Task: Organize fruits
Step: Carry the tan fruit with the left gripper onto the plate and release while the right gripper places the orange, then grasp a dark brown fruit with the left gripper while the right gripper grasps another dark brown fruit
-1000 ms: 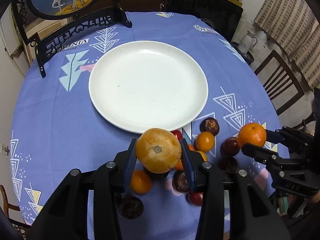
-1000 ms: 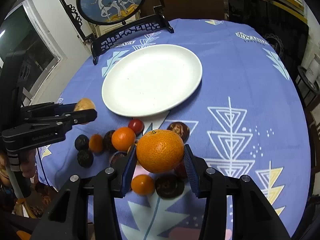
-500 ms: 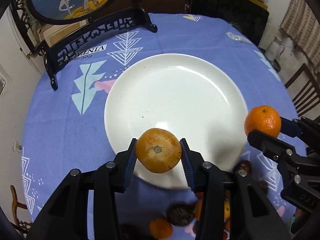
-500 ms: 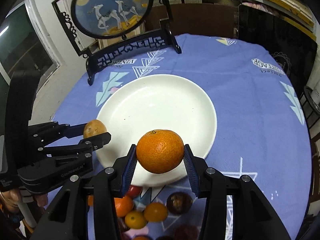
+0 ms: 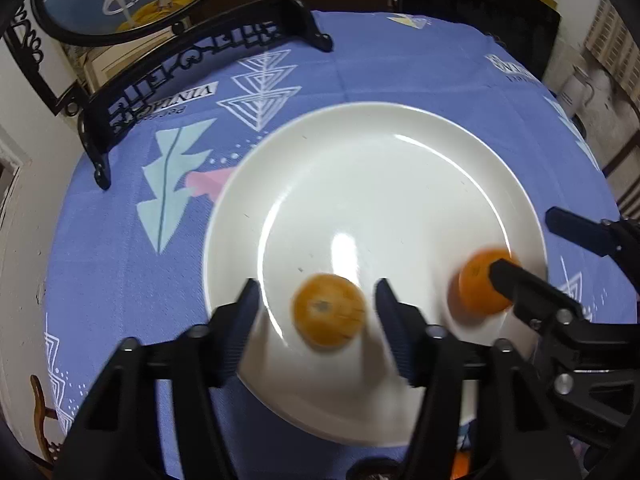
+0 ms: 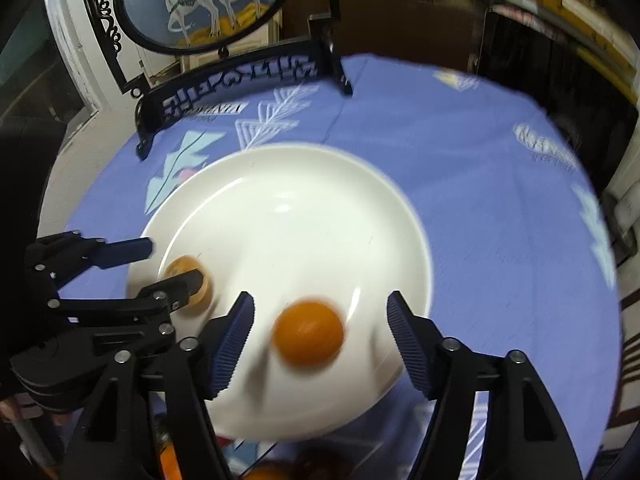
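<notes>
Since 1 s ago: both tongs shifted from over the fruit pile to over the white plate [image 5: 400,152]; both fruits, clamped then, now free. Left gripper [image 5: 316,306] jaws opening, pads clear of the pale orange fruit [image 5: 329,311], which sits blurred between them over near-left part of plate, gap on both sides. Right gripper [image 6: 320,332] jaws opening too, bright orange [image 6: 308,334] blurred between pads, touching neither, over near-right part of plate. In left view, right tongs [image 5: 532,264] at right edge w/ orange [image 5: 478,284] partly behind lower finger. In right view, left tongs [image 6: 160,266] at left w/ pale fruit [image 6: 186,276]. Plate on blue patterned tablecloth [image 5: 120,260]; black ornate stand [image 5: 192,68] w/ round deer picture [image 6: 204,0] at far edge. Dark and orange fruits barely visible at bottom edge, blurred.
</notes>
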`<action>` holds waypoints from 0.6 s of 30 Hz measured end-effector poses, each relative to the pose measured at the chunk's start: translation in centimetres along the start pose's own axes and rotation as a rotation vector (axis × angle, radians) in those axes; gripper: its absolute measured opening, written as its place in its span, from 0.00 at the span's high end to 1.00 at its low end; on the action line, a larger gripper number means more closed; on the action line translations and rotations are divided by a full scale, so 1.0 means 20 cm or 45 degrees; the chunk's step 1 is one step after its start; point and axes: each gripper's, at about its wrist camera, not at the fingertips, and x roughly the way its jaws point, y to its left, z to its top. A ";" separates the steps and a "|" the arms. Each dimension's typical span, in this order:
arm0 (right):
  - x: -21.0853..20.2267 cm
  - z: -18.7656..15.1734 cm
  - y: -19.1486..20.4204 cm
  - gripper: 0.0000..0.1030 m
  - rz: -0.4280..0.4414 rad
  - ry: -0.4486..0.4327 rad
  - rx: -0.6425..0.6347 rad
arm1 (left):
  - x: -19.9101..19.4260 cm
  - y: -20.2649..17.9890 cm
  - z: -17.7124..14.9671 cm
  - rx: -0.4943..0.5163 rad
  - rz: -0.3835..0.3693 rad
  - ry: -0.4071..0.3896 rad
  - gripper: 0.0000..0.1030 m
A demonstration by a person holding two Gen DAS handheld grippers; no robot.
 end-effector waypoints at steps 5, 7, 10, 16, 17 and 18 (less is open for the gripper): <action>-0.03 0.01 -0.01 0.26 -0.014 -0.008 -0.014 | -0.02 0.04 0.02 -0.026 0.004 -0.022 0.32; -0.04 0.01 -0.02 0.26 -0.020 -0.011 -0.003 | -0.03 0.04 0.02 -0.031 0.005 -0.026 0.31; -0.05 -0.01 -0.03 0.26 -0.027 0.004 0.023 | -0.05 0.04 0.01 -0.026 0.013 -0.042 0.28; -0.19 -0.12 -0.05 0.26 -0.002 -0.029 0.051 | -0.19 0.09 -0.10 -0.007 0.000 -0.108 0.23; -0.24 -0.16 -0.05 0.26 0.017 -0.047 0.051 | -0.22 0.12 -0.13 -0.008 0.001 -0.120 0.22; -0.27 -0.19 -0.05 0.26 0.027 -0.057 0.048 | -0.25 0.14 -0.17 -0.009 -0.001 -0.132 0.22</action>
